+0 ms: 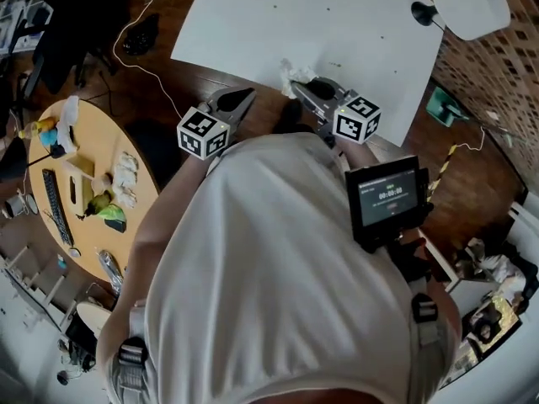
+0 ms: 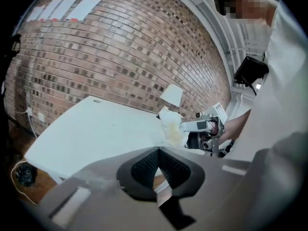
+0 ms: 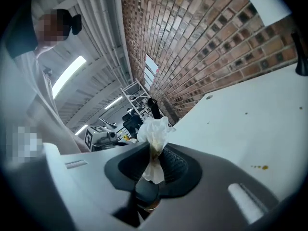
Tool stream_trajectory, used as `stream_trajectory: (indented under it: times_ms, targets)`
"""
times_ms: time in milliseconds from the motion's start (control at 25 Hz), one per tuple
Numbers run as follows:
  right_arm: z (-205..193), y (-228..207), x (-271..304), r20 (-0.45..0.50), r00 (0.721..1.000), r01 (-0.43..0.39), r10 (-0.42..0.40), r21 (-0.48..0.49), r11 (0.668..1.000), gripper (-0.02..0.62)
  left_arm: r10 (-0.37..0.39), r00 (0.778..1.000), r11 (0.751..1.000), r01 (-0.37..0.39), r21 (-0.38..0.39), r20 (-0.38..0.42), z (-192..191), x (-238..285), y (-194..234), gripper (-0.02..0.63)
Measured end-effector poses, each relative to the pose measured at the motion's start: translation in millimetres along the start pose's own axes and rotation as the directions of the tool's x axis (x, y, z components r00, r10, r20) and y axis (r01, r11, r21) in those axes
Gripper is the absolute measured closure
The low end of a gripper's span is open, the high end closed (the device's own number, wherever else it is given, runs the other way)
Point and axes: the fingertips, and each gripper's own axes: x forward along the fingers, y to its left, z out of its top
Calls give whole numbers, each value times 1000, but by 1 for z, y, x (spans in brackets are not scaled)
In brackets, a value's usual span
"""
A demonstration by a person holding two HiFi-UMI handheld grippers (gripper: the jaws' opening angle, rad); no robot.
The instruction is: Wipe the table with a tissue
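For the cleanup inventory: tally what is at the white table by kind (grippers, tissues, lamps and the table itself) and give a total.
grippers: 2 (left gripper, right gripper)
tissue: 1, pinched in the right gripper
white table: 1
lamp: 1
Total: 5

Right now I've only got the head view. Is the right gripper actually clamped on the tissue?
Observer: Yes. In its own view the right gripper is clamped on the tissue, which sticks out past the tips.
Operator: Tissue clean?
Observer: No, the left gripper view shows a yellow-brown stain on it.
Operator: And the other hand?
Observer: The left gripper is shut, nothing between its jaws.
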Motion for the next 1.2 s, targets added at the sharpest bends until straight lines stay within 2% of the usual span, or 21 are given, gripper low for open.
stream_trajectory:
  times_ms: [120, 280, 520, 760, 880, 1040, 1200]
  targets:
    - [2, -25, -29, 29, 997, 71, -71, 8, 997, 525, -72, 995, 996, 75, 48, -64, 11, 36, -8, 601]
    - [-4, -50, -59, 82, 979, 182, -184, 28, 983, 525, -139, 985, 986, 147, 84, -98, 15, 62, -10, 601]
    - [-20, -91, -113, 82, 917, 391, -391, 21, 920, 525, -211, 969, 968, 225, 108, -127, 13, 91, -21, 601]
    - [-34, -110, -137, 24, 863, 505, -505, -33, 862, 525, -218, 968, 966, 232, 112, -122, 11, 91, -19, 601]
    - [-33, -133, -162, -2, 832, 554, -555, -60, 830, 525, -205, 971, 969, 219, 115, -128, 15, 99, -24, 601]
    - [-22, -182, -225, -47, 768, 634, -639, -78, 769, 525, -180, 974, 973, 197, 121, -138, 36, 126, -43, 601]
    - [-20, -217, -252, -111, 705, 690, -701, -119, 713, 525, -160, 979, 979, 174, 104, -125, 45, 130, -41, 601]
